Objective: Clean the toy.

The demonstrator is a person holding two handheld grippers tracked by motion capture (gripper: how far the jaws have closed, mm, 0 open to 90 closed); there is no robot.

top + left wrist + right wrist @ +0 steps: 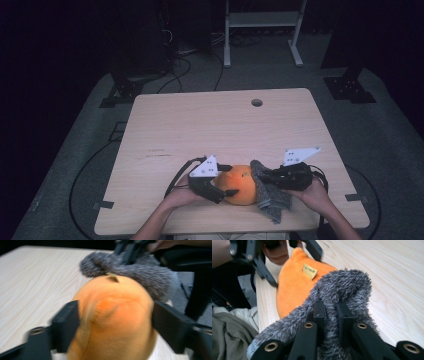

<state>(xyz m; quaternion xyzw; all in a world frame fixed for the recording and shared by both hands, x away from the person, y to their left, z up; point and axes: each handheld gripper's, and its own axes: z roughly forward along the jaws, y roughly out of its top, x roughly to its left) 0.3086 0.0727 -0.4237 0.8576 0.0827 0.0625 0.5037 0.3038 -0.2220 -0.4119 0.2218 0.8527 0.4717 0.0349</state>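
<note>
On my left, I see the left gripper [223, 184] with its fingers [65, 326] spread wide and pressed against both sides of the orange plush toy [240, 184], which sits on the desk [210, 125] near its front edge. A small yellow tag [309, 271] shows on the plush. Just to the right, touching it, lies a grey fuzzy cloth [270, 192]. My right gripper [272, 178] has its fingers [320, 312] clamped on a fold of that cloth.
</note>
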